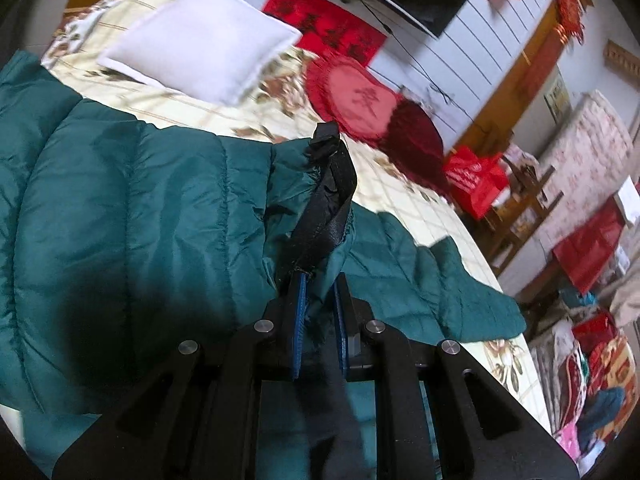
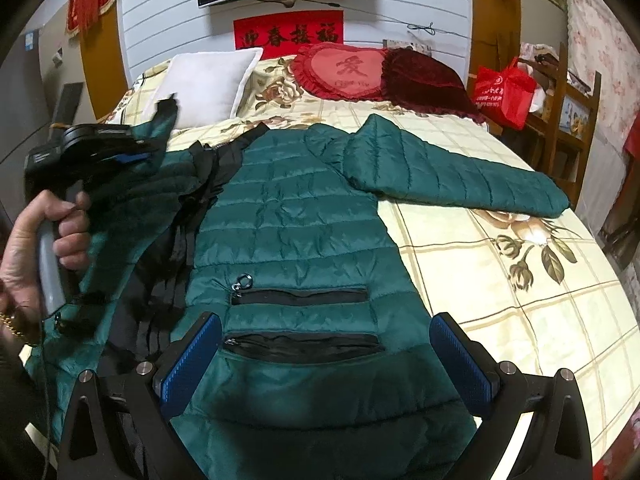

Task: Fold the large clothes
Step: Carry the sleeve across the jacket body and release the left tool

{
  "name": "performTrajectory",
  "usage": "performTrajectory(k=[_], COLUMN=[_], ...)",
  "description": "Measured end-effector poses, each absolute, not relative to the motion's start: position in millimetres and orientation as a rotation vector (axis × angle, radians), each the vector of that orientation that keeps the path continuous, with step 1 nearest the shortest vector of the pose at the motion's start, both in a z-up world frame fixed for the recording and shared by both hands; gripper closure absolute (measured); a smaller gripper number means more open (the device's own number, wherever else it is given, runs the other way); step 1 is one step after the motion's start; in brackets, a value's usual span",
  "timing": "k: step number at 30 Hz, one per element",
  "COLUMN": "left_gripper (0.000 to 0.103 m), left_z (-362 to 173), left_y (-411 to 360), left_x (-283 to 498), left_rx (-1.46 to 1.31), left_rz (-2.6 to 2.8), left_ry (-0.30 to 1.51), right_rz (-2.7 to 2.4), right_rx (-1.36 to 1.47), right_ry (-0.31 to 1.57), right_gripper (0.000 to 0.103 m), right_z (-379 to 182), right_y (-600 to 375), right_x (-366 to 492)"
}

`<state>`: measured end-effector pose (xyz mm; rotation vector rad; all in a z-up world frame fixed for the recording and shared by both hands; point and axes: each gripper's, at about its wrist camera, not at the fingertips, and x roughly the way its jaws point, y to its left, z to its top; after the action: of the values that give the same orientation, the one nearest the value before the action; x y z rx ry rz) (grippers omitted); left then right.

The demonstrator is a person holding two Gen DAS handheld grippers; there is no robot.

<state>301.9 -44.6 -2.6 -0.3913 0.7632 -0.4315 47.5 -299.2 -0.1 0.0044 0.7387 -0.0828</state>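
A dark green quilted puffer jacket [image 2: 304, 216] lies spread on the bed, one sleeve [image 2: 460, 176] stretched out to the right. My left gripper [image 1: 320, 292] is shut on the jacket's other sleeve cuff [image 1: 320, 208], green with black lining, and holds it lifted; it also shows in the right wrist view [image 2: 140, 152], raised at the left. My right gripper [image 2: 326, 354] is open wide, its blue pads [image 2: 192, 360] over the jacket's lower front by two black zip pockets [image 2: 300, 296]. It holds nothing.
The bed has a cream floral sheet [image 2: 500, 280]. A white pillow [image 2: 208, 88], a red heart cushion [image 2: 344, 72] and a dark red cushion [image 2: 424, 80] lie at its head. A red bag [image 2: 504, 92] and wooden chair stand at the right.
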Motion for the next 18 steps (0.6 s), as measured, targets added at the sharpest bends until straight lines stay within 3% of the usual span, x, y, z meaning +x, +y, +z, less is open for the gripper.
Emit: performTrajectory(k=[18], left_gripper=[0.091], left_z=[-16.2], left_y=[-136.5], left_x=[316.1], left_rx=[-0.407], left_rz=[-0.621], left_ry=[0.819], right_rz=[-0.081], right_rx=[0.002], right_ry=[0.762], right_gripper=[0.000], right_z=[-6.8], right_y=[-315.2], right_x=[47.6])
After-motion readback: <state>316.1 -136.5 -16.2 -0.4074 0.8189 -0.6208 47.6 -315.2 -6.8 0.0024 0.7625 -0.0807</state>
